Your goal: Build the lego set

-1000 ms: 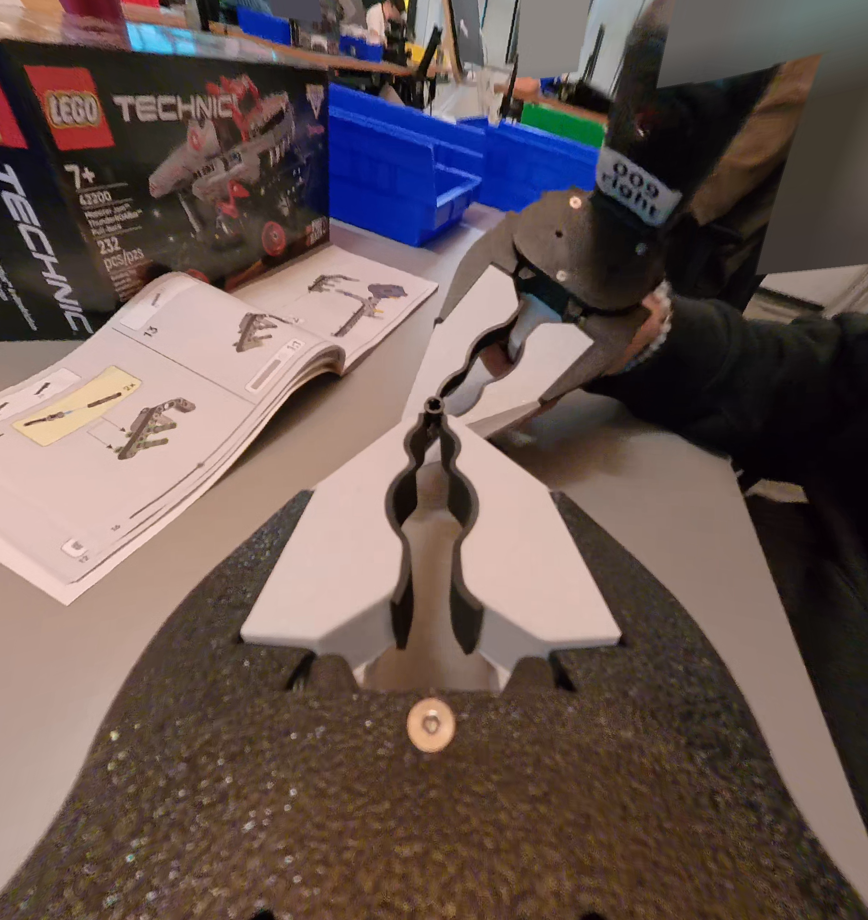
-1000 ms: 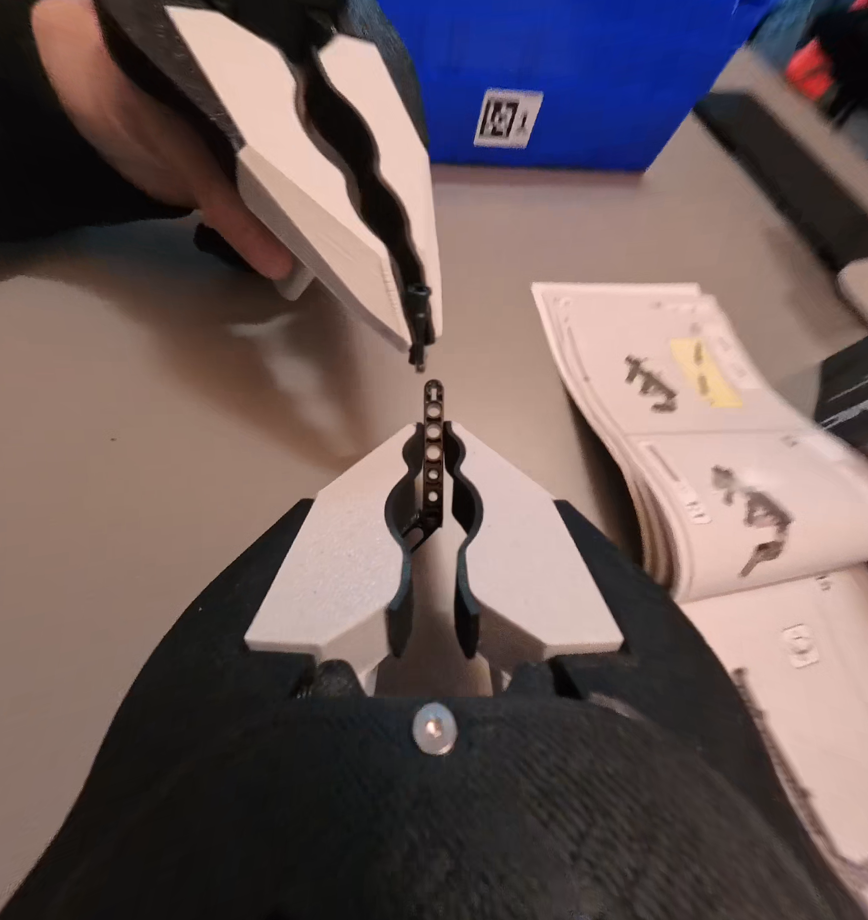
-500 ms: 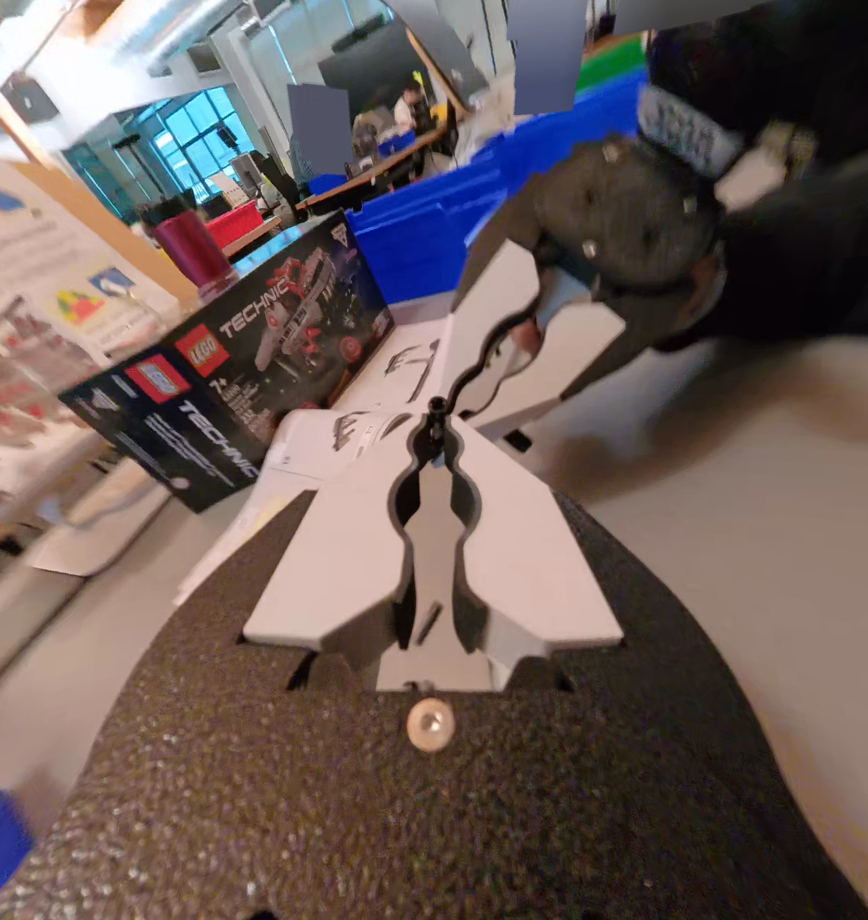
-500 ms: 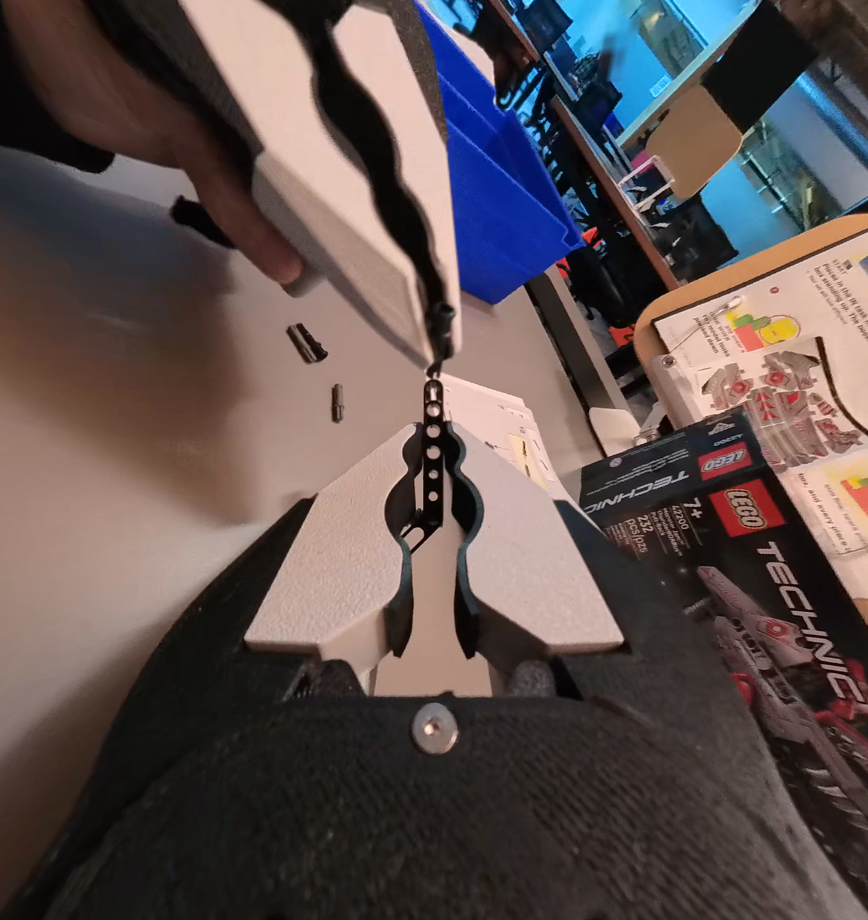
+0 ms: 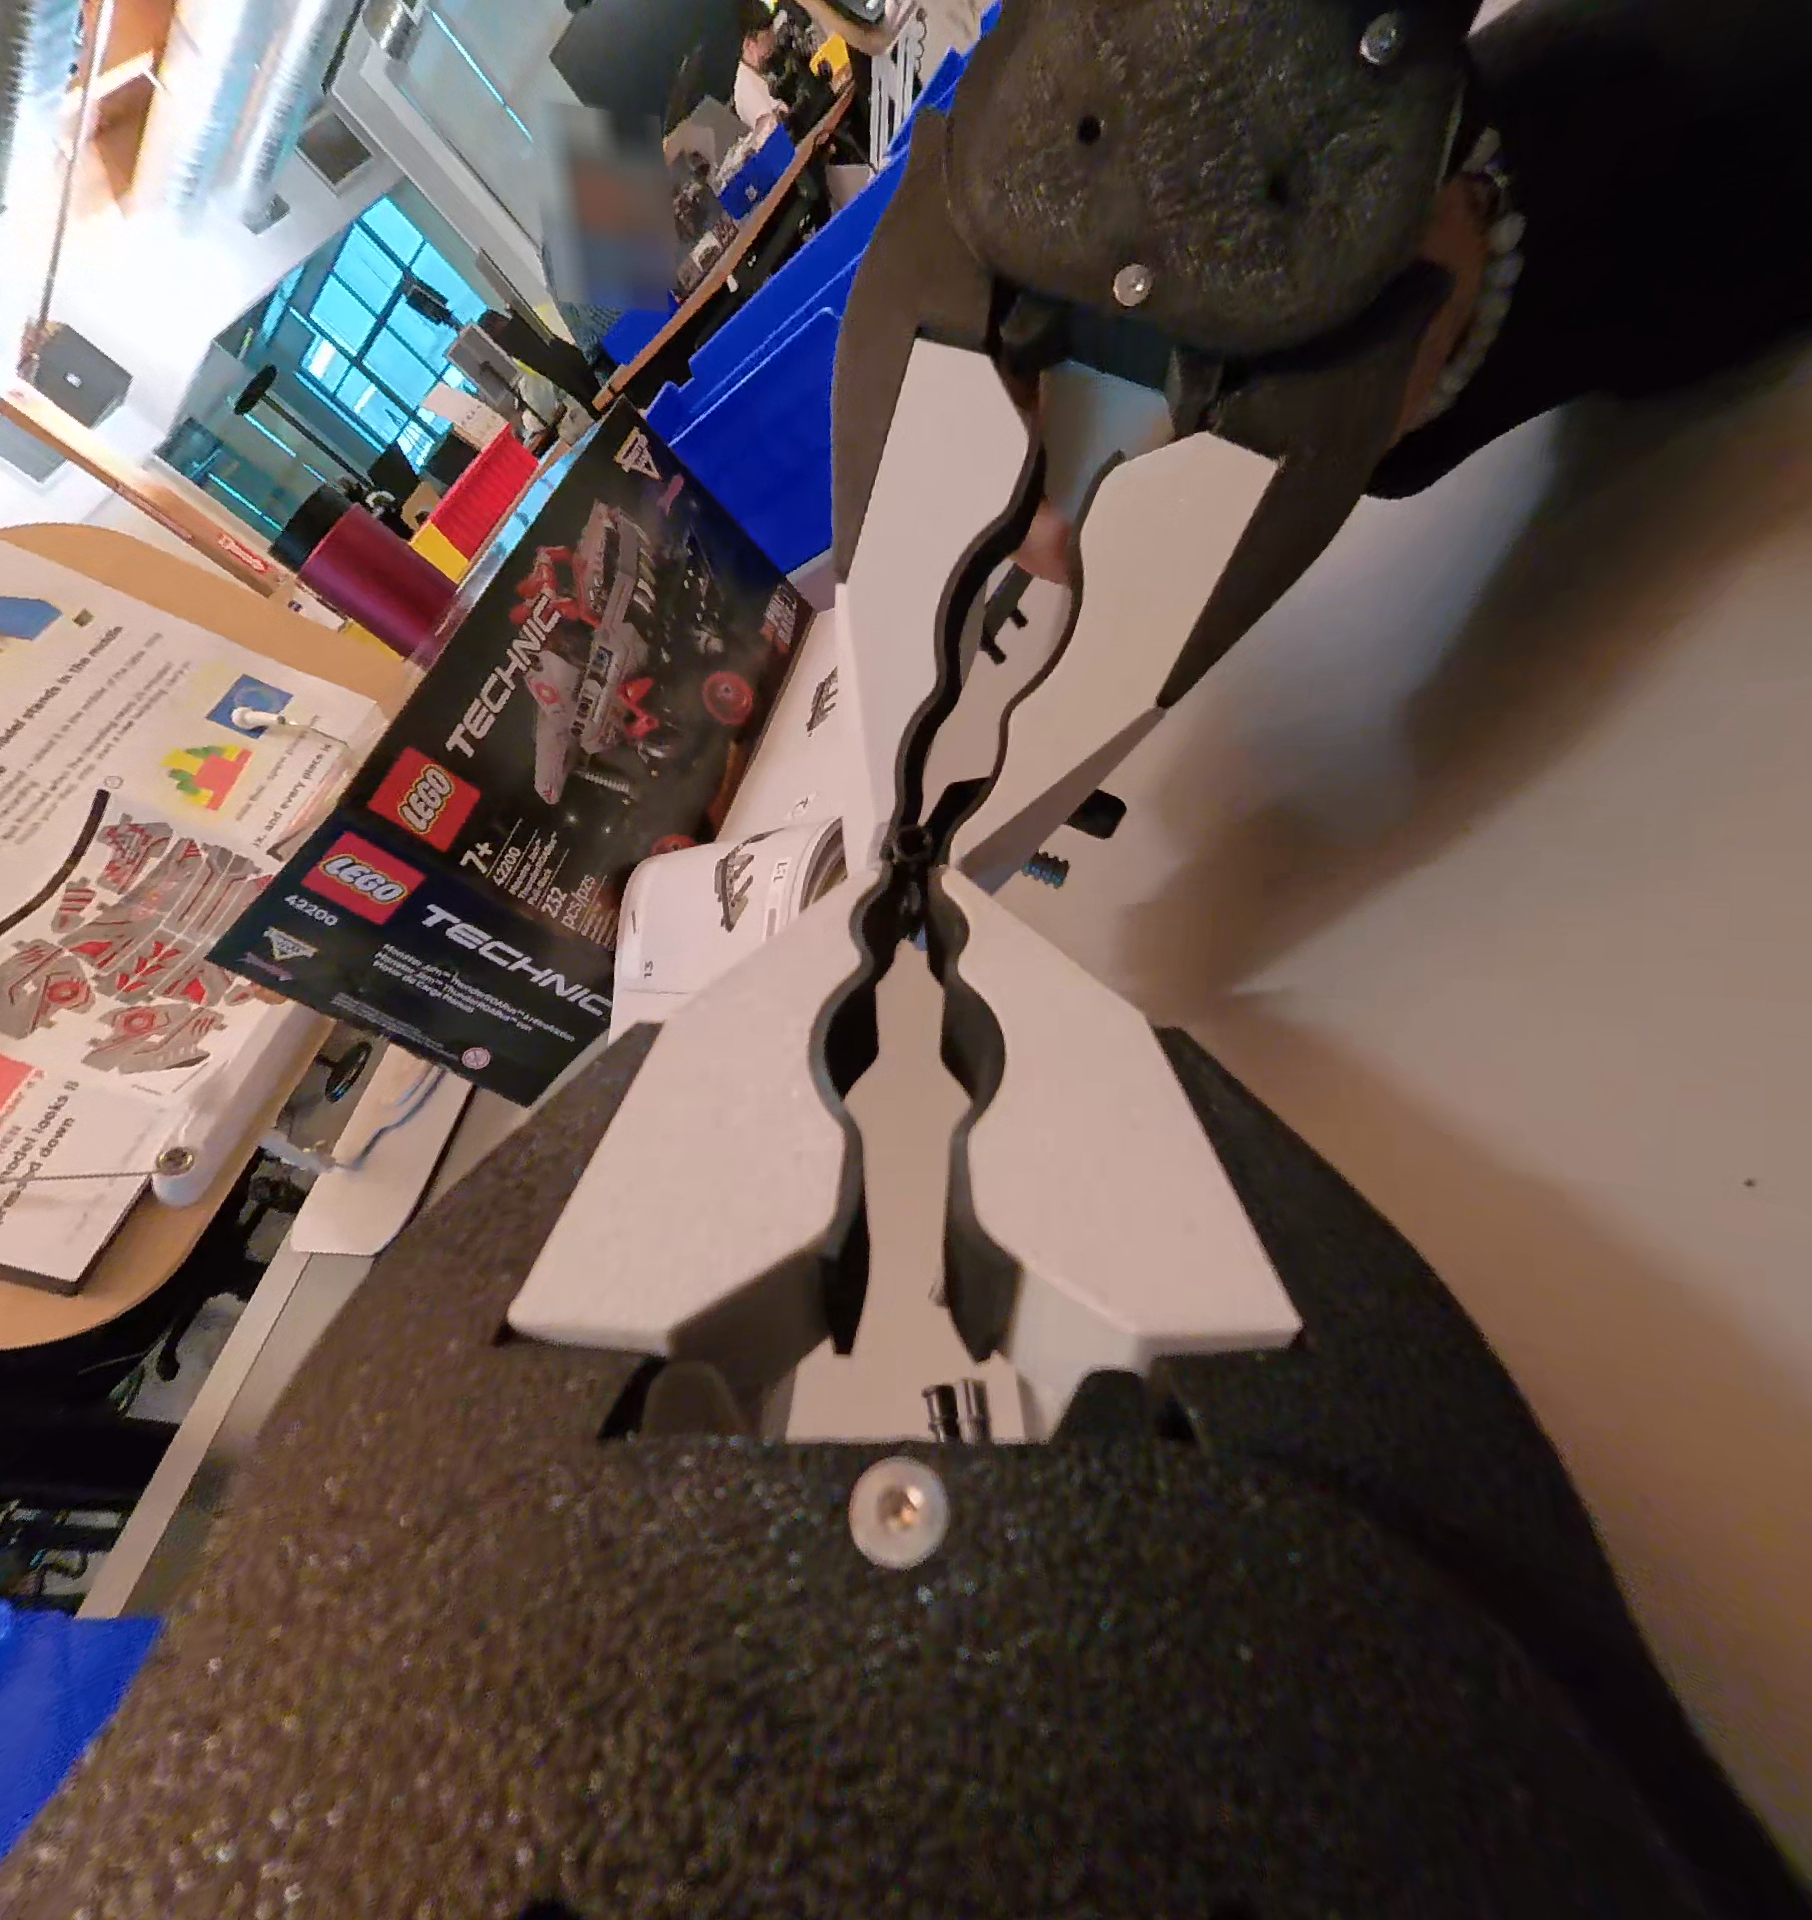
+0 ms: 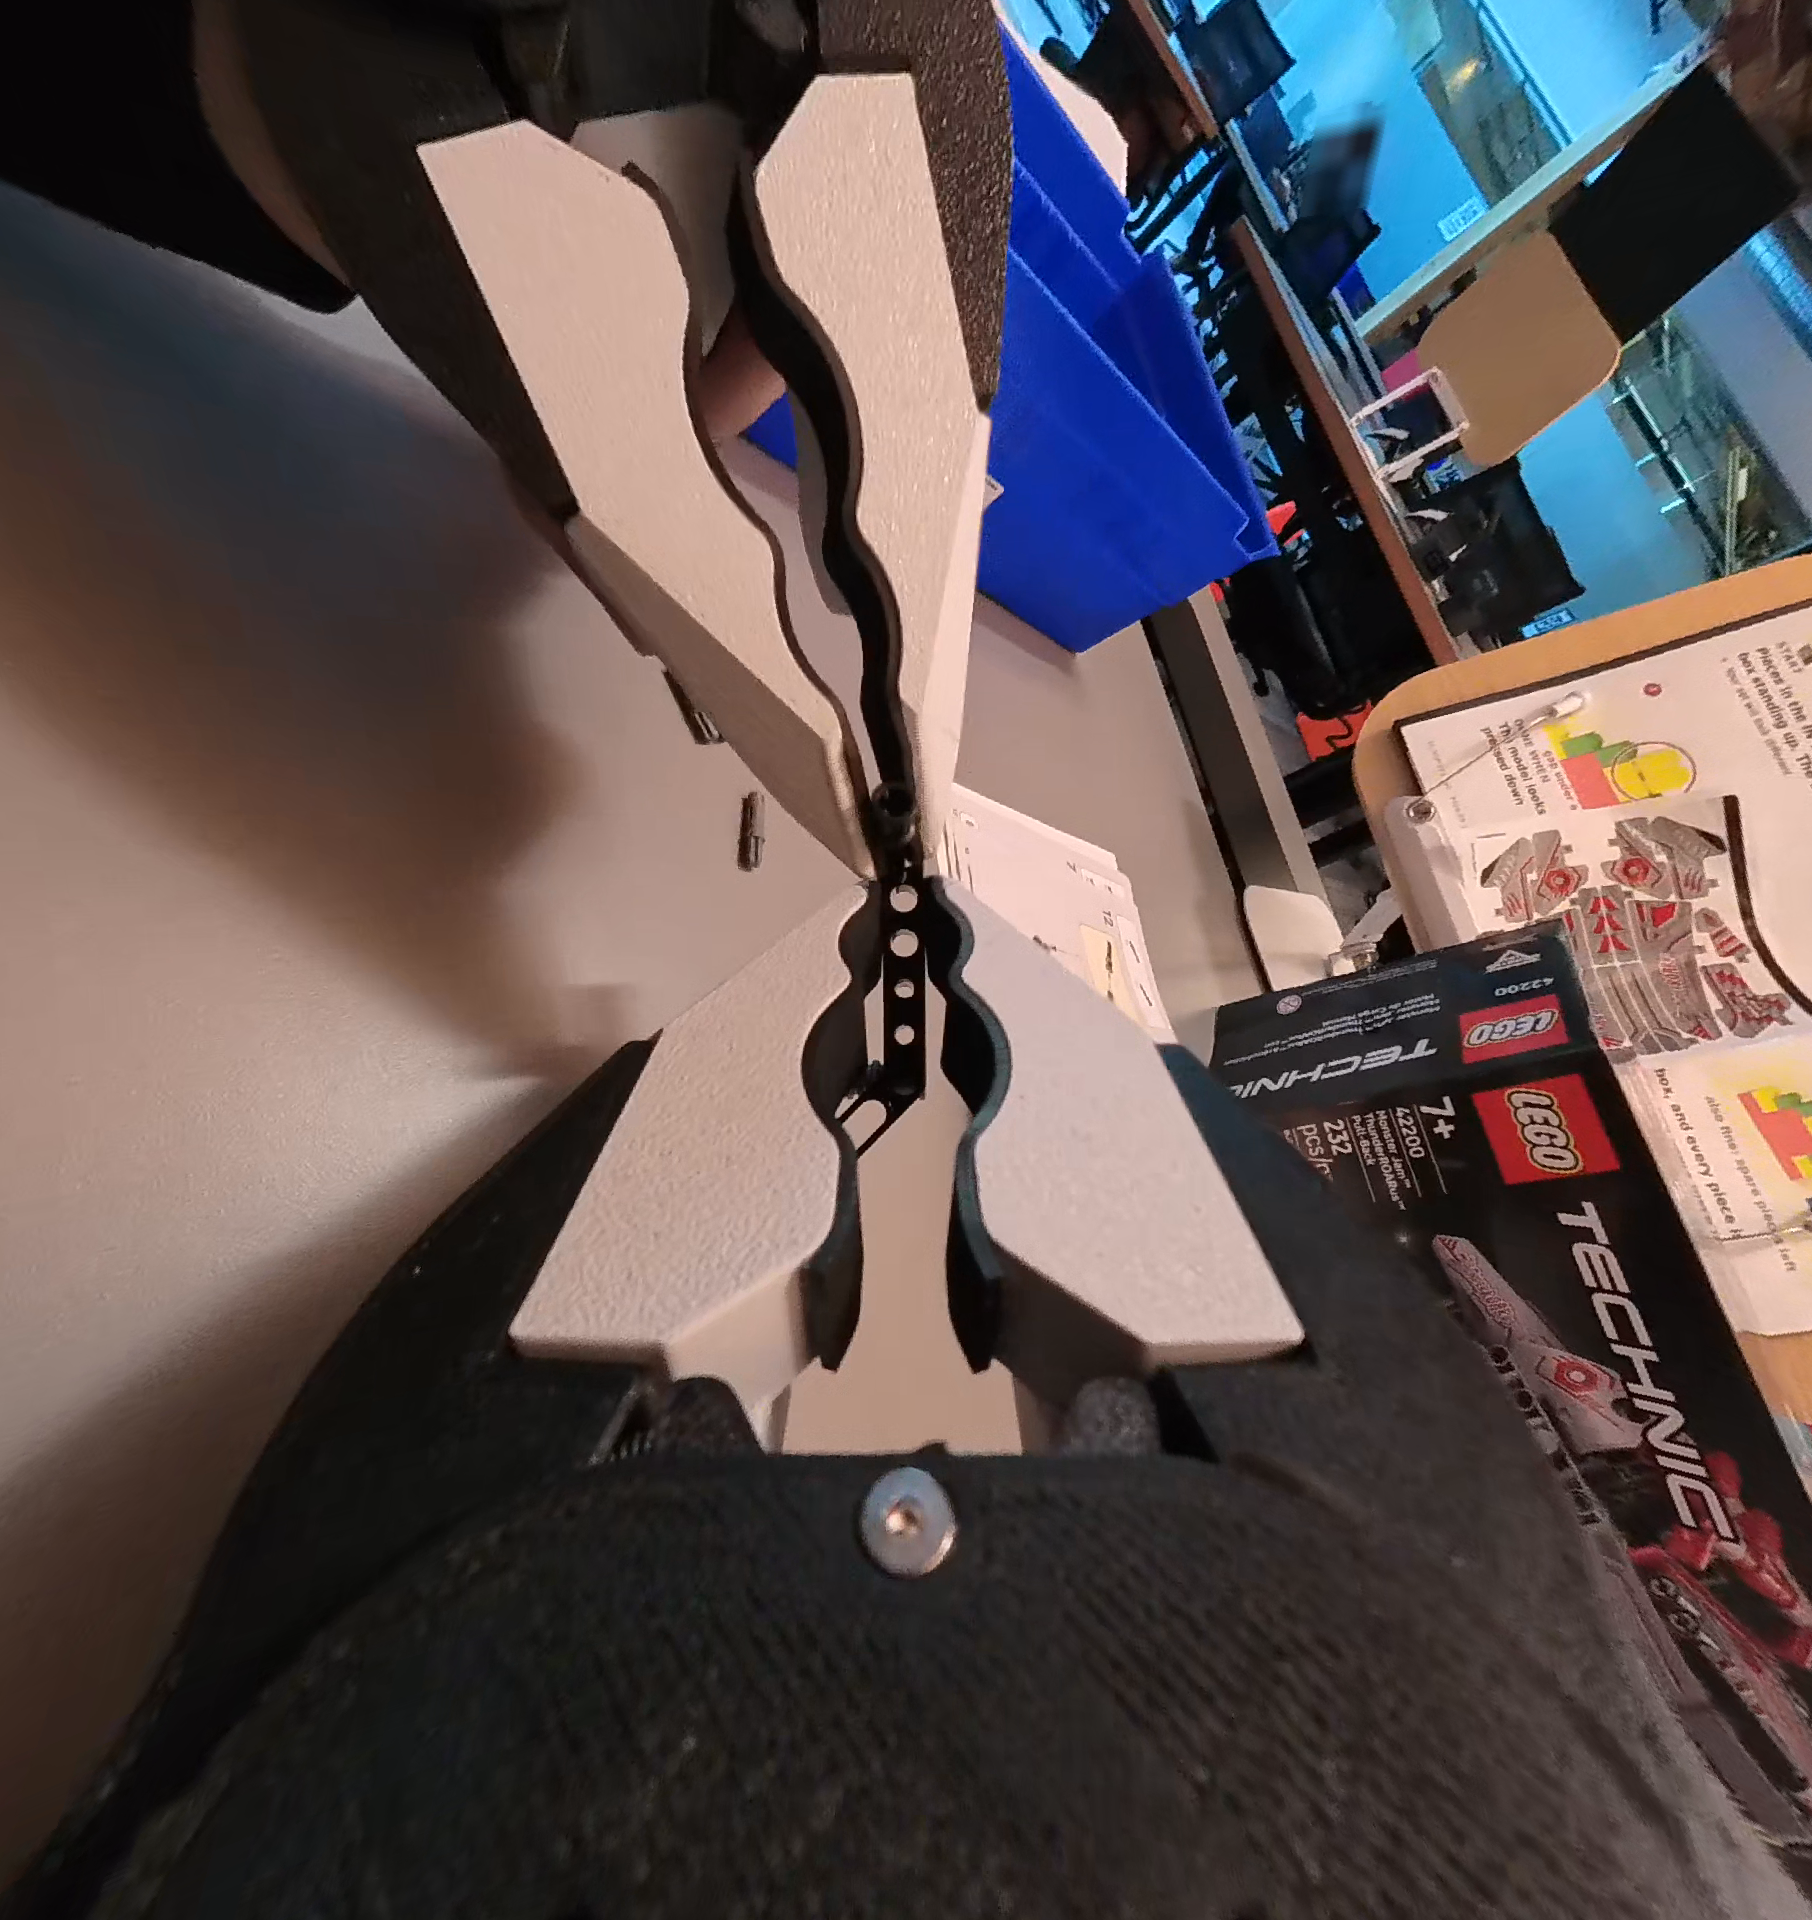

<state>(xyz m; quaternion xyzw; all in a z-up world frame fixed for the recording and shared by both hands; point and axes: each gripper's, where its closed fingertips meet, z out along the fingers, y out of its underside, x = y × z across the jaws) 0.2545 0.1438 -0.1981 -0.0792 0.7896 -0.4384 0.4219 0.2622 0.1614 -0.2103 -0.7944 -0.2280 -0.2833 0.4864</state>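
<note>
so this looks like the pin-into-beam step: the right gripper (image 6: 907, 914) has its jaws clenched on a black beam (image 6: 902, 997) with a row of holes, and the left gripper (image 6: 886, 821) comes in tip to tip with its jaws pinching a small black pin (image 6: 894, 805) right at the beam's top end. both are held up off the surface (image 6: 258, 727), near its far edge. whether the pin is actually seated in the end hole or just touching it, can't tell, it's tiny and dark on dark. my guess is the next move needs the pin lined up square with the hole and a straight push, while the right gripper keeps the beam from twisting. around: loose pins on the surface (image 6: 748, 831), a blue screw-like bit (image 5: 1047, 868), the booklet (image 5: 736, 904), the box (image 5: 569, 790) along the far edge and blue bins (image 6: 1089, 436) beyond. nothing really blocks the push, the grippers' own tips just hide the joint.
</note>
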